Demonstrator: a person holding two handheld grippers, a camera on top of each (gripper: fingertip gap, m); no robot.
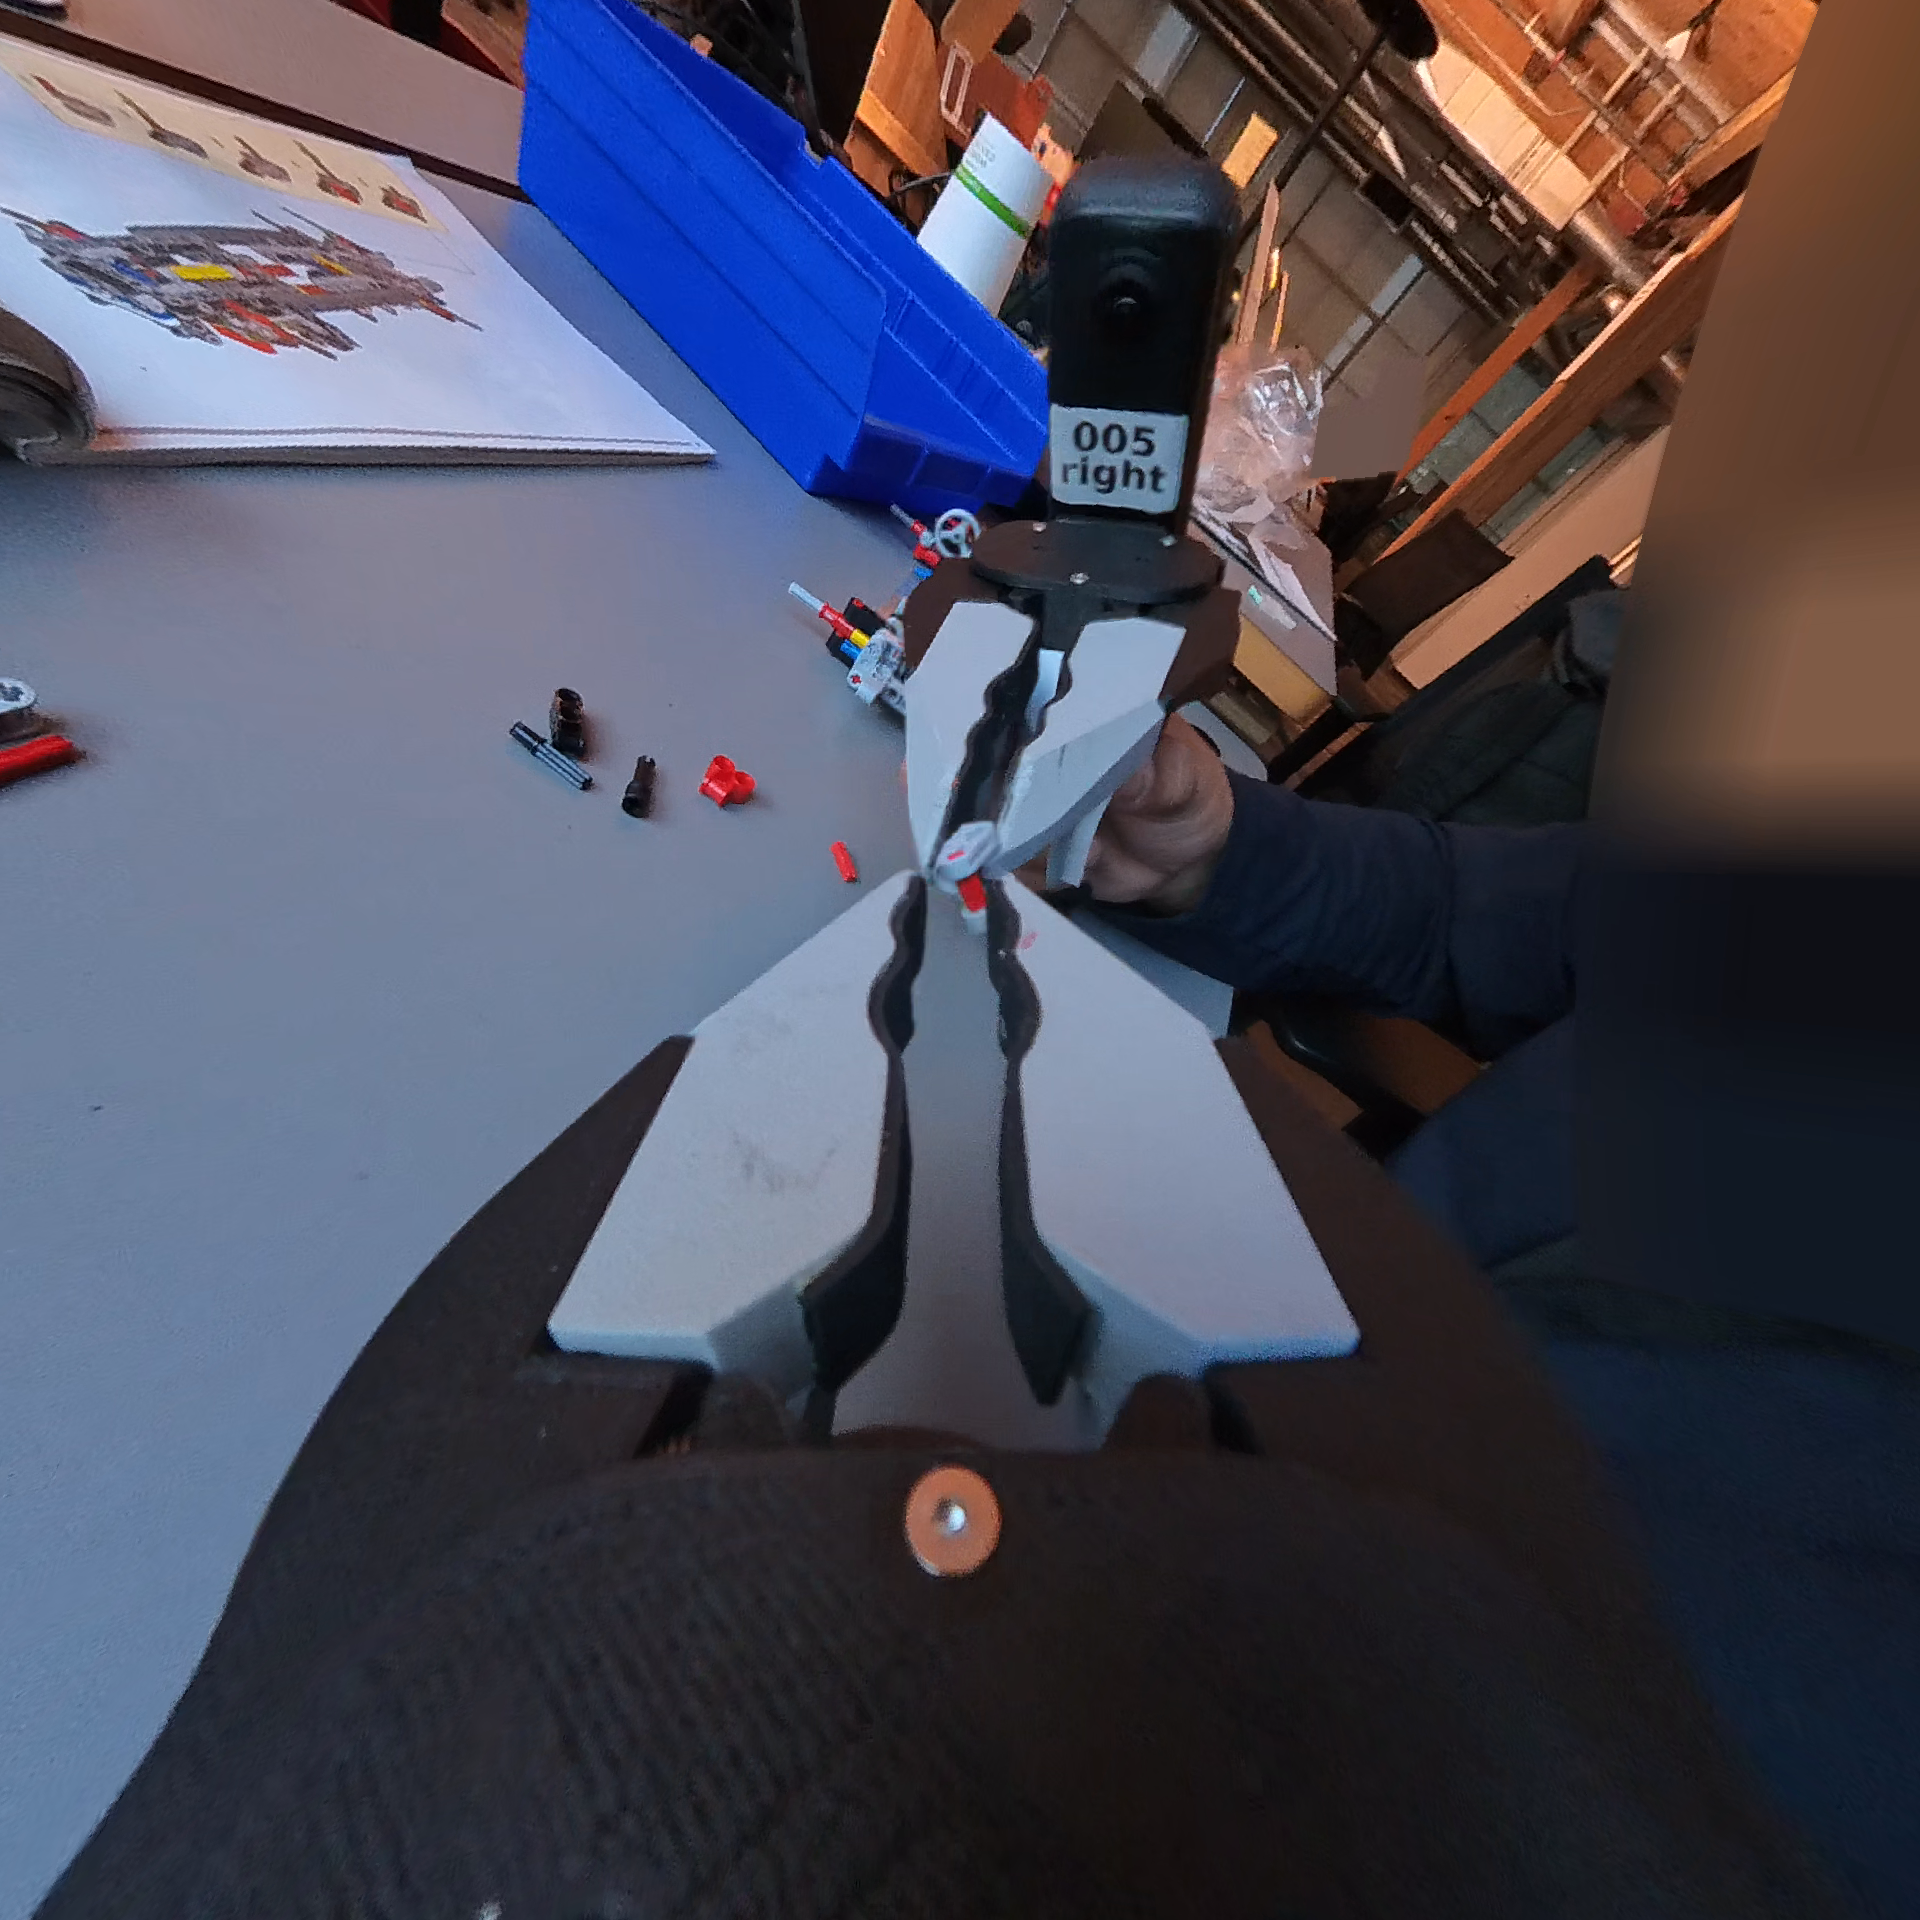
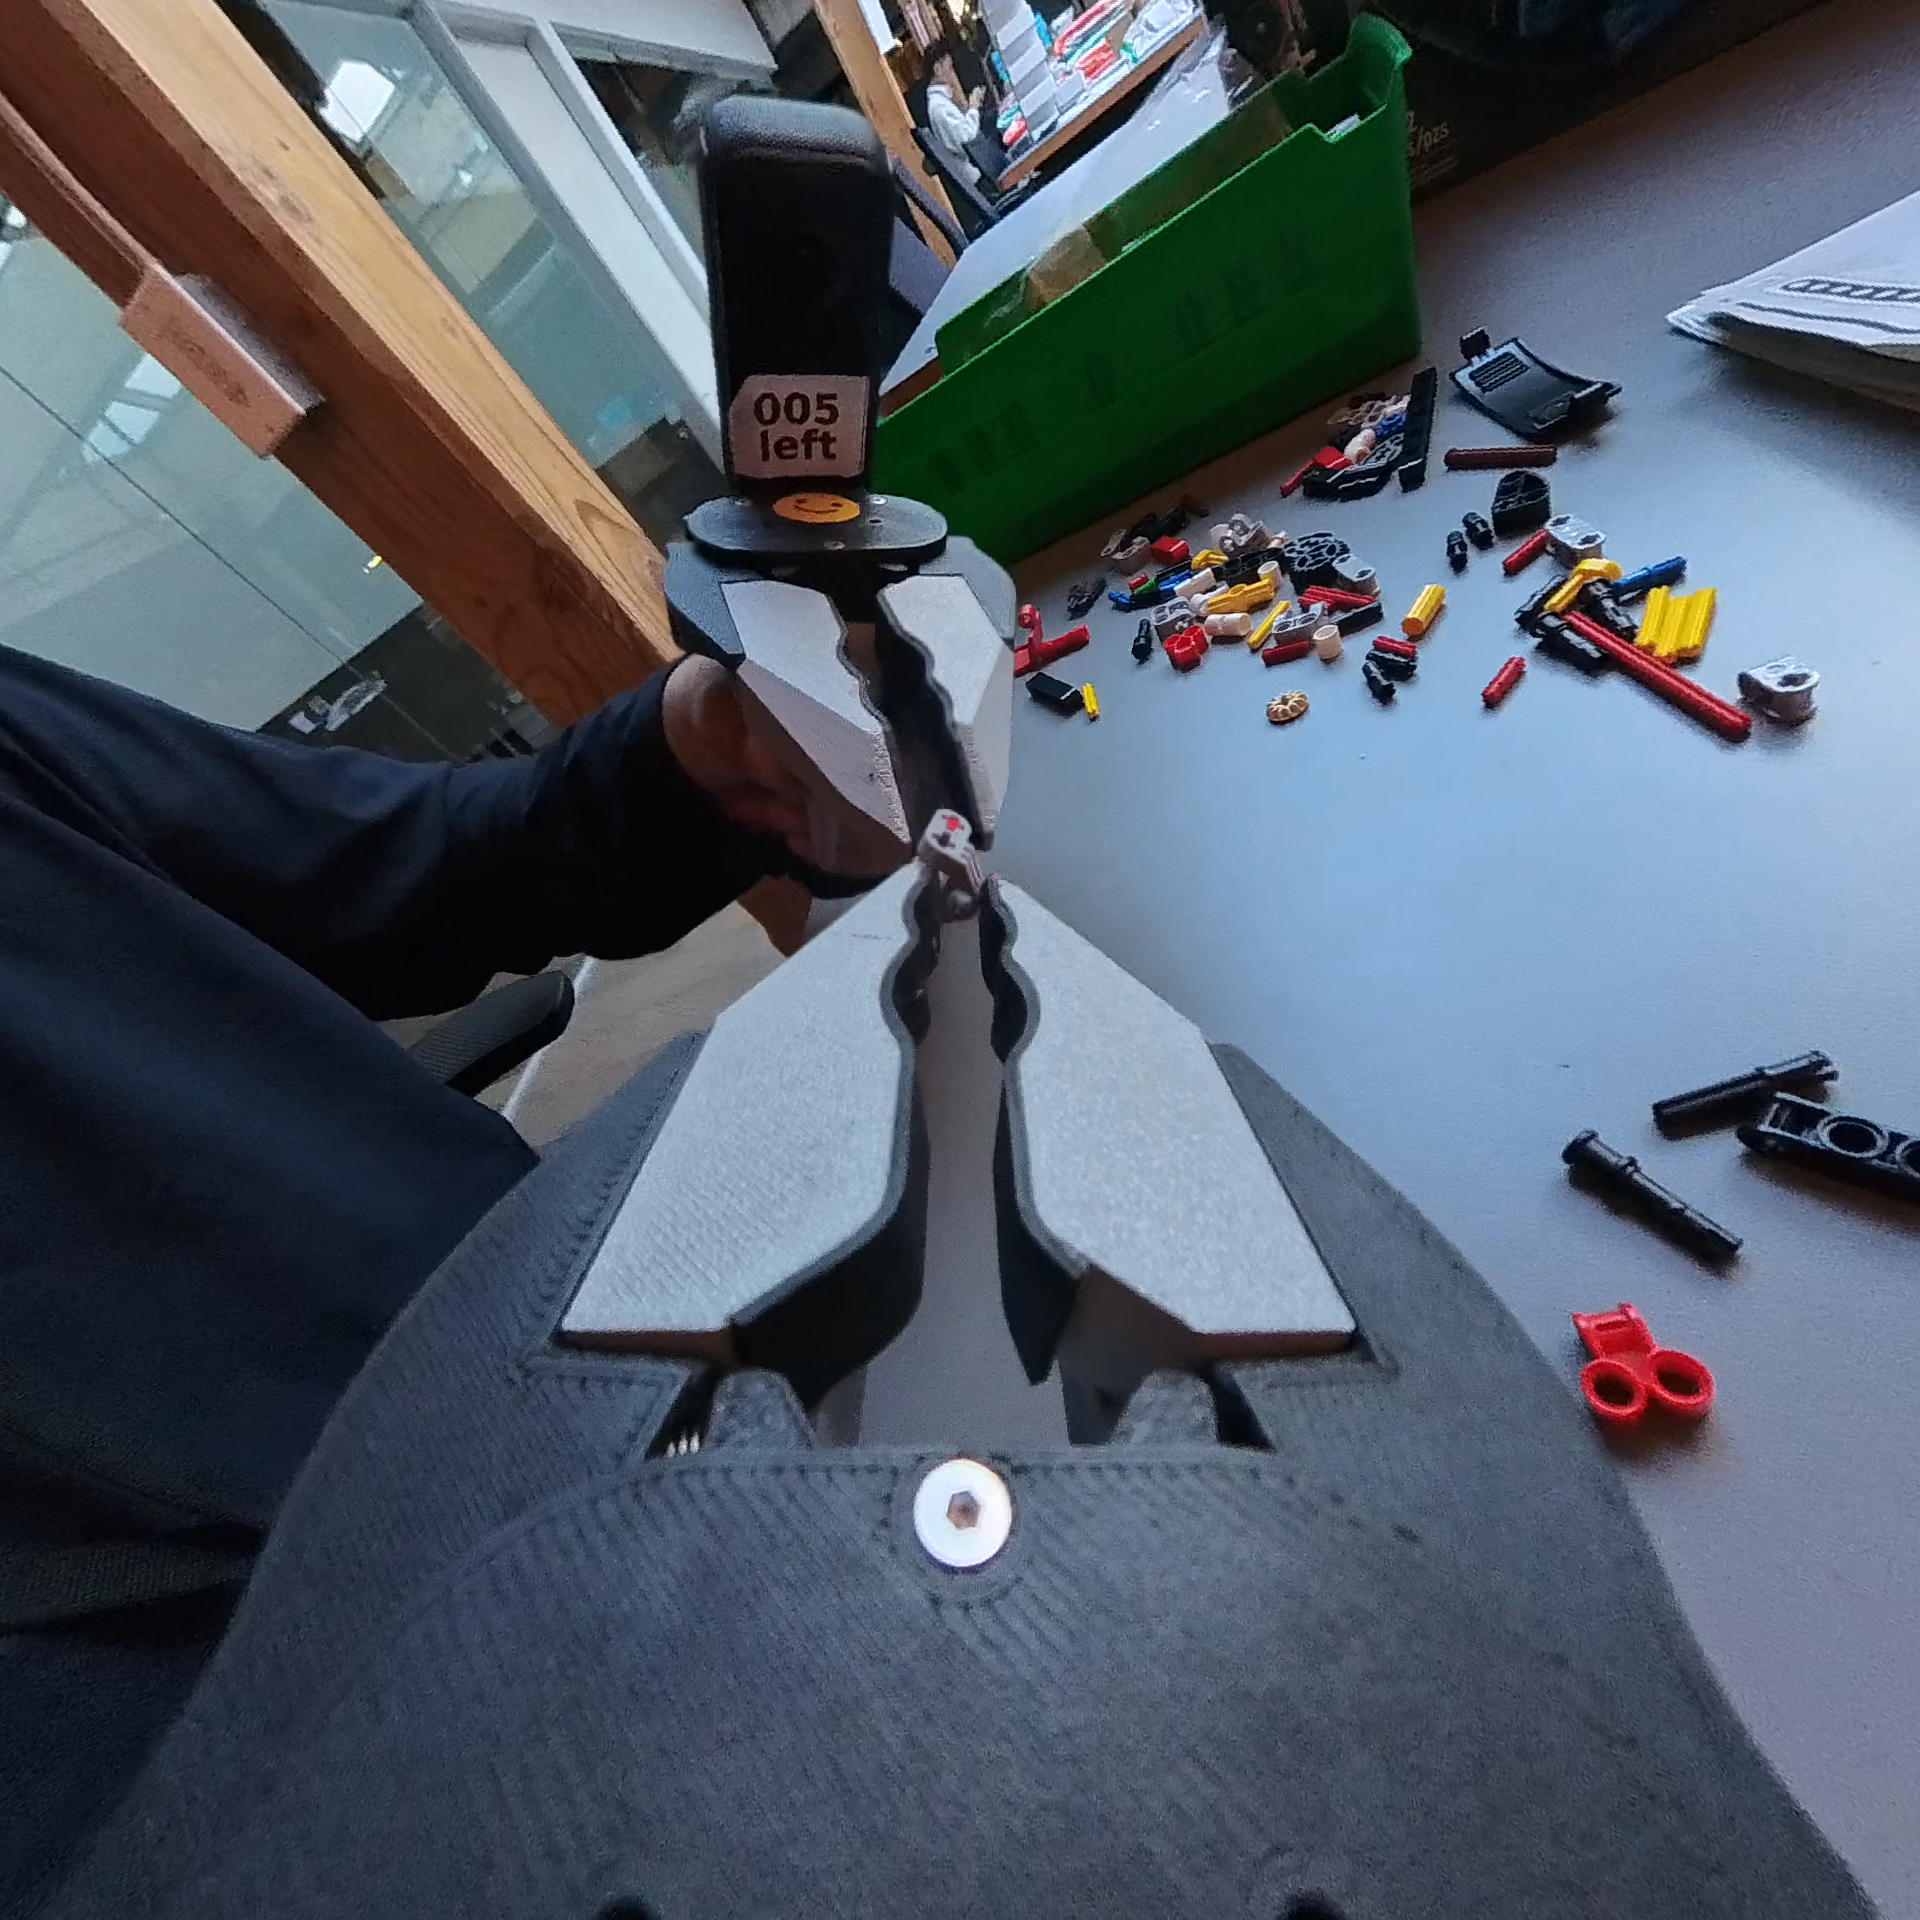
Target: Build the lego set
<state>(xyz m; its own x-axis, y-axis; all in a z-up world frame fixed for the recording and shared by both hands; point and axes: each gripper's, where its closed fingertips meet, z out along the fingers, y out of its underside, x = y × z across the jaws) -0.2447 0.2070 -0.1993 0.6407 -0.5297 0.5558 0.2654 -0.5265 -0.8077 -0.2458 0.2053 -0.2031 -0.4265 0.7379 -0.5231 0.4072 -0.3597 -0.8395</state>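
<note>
Two tongs (image 1: pixel 954 896) (image 2: pixel 951 894) meet tip-to-tip at one grey-and-red connector piece (image 1: pixel 964 862).

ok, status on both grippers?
Grippers tip to tip above the table. Right gripper pinching a small grey-and-red piece. Left gripper fingers slightly apart at the same piece; grip unclear. Loose parts well clear.

Grey tabletop (image 1: pixel 312 1039) strewn with red, yellow, black and blue building pieces (image 2: pixel 1351 603); blue bin (image 1: pixel 727 260), green bin (image 2: pixel 1195 343); light-grey connector piece with red pin (image 1: pixel 964 868) between grey-and-black gripper fingers (image 1: pixel 810 1143); dark navy sleeve (image 1: pixel 1403 914)
</note>
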